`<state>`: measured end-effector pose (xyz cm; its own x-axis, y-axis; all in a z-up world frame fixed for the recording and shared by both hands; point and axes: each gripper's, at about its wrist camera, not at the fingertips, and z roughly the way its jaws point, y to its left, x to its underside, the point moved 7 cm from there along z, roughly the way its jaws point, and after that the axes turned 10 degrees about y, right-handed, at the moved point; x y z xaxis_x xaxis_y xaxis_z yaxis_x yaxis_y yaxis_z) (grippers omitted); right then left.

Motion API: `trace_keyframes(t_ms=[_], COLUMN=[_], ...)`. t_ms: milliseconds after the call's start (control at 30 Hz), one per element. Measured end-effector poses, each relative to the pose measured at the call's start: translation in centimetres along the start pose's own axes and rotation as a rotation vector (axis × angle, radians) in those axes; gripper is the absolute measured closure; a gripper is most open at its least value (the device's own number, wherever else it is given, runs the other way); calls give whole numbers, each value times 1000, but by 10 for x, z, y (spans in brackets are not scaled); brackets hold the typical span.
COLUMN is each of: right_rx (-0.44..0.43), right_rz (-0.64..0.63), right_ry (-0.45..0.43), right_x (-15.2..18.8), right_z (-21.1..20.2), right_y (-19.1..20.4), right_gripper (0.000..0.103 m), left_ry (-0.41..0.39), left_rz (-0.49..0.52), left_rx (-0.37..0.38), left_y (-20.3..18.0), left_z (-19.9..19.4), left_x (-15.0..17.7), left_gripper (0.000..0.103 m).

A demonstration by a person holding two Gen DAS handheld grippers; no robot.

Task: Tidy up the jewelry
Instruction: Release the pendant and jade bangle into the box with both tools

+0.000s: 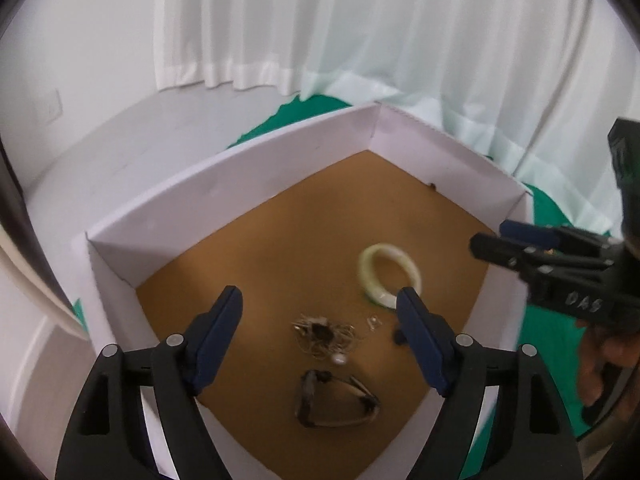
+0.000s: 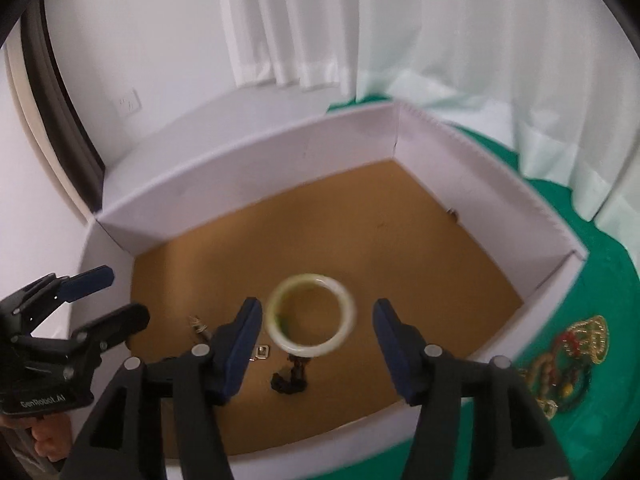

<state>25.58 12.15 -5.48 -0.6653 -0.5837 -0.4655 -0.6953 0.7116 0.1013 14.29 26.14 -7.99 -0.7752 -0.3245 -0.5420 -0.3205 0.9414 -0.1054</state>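
A white-walled box with a brown floor holds a pale jade bangle, a tangled thin chain with a pearl, a small square charm, a dark beaded piece and a dark bracelet. My left gripper is open and empty above the chain. My right gripper is open and empty above the bangle; it also shows in the left wrist view. The box wall, the square charm and the dark beaded piece show in the right wrist view too.
The box stands on a green cloth. A pile of gold and beaded jewelry lies on the cloth outside the box's right wall. White curtains hang behind. The left gripper also shows in the right wrist view.
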Motion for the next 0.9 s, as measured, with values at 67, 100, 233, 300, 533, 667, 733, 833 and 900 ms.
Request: trace_keyframes(t_ms=[67, 100, 233, 300, 533, 667, 733, 833, 900], right_rx=[7, 17, 61, 88, 168, 205, 227, 279, 322], right_rz=[2, 0, 9, 26, 96, 140, 168, 238, 293], right_ry=[-27, -38, -68, -73, -82, -65, -54, -32, -17], right_x=[8, 14, 52, 70, 121, 146, 160, 185, 202], right_z=[-18, -25, -52, -63, -89, -90, -86, -75, -67], right_y=[-6, -9, -30, -41, -85, -110, -124, -156, -178], right_gripper=[44, 44, 44, 44, 44, 44, 44, 44, 44], left_ry=[-20, -35, -80, -97, -110, -90, -77, -40, -8], left_rz=[17, 34, 92, 128, 221, 250, 264, 271, 285], left_rx=[-6, -7, 11, 22, 44, 64, 73, 105, 122], left_y=[-11, -20, -56, -77, -132, -155, -165, -179, -188], left_z=[-7, -14, -34, -40, -43, -37, -31, -14, 6], left_x=[2, 5, 16, 21, 33, 43, 49, 62, 74], left_gripper=[22, 22, 20, 20, 20, 20, 19, 15, 13])
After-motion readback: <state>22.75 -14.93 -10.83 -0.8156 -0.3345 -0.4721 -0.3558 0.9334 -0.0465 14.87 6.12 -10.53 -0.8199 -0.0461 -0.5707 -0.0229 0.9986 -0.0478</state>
